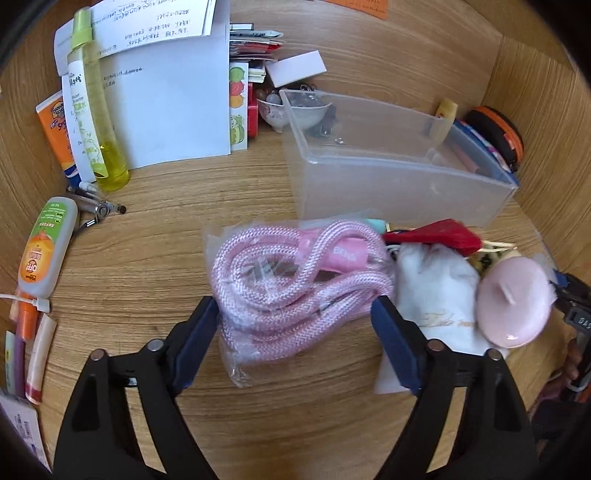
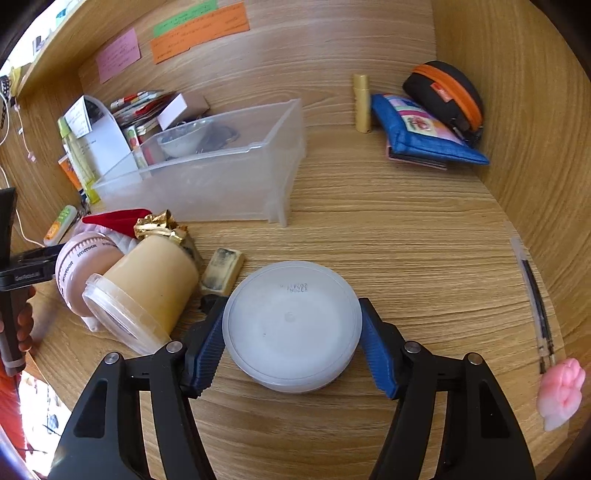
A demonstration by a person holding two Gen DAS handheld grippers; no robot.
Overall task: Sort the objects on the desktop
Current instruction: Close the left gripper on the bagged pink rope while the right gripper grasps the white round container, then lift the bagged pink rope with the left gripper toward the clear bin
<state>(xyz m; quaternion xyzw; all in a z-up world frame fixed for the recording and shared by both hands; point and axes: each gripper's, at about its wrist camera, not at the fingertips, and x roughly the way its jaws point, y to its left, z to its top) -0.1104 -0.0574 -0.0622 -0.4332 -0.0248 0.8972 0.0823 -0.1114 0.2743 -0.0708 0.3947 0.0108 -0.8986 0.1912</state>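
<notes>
left gripper [image 1: 295,321]: my jaws standing wide around bagged pink rope [image 1: 291,284] lying on wooden desk [image 1: 147,258]; blue pads just beside bag, contact not clear. right gripper [image 2: 291,332]: my jaws bracketing round white tub [image 2: 291,325] sitting on desk, pads at its sides, grip uncertain. clear plastic bin [image 2: 221,173] lying beyond both. tan lidded jar [image 2: 147,291] lying tipped left of tub, near pink case [image 2: 79,266].

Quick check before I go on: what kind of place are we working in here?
Probably a home or dorm desk nook with wood side walls: sticky notes on the back panel, papers, a clear bin and toiletries like the sunscreen tube.
</notes>
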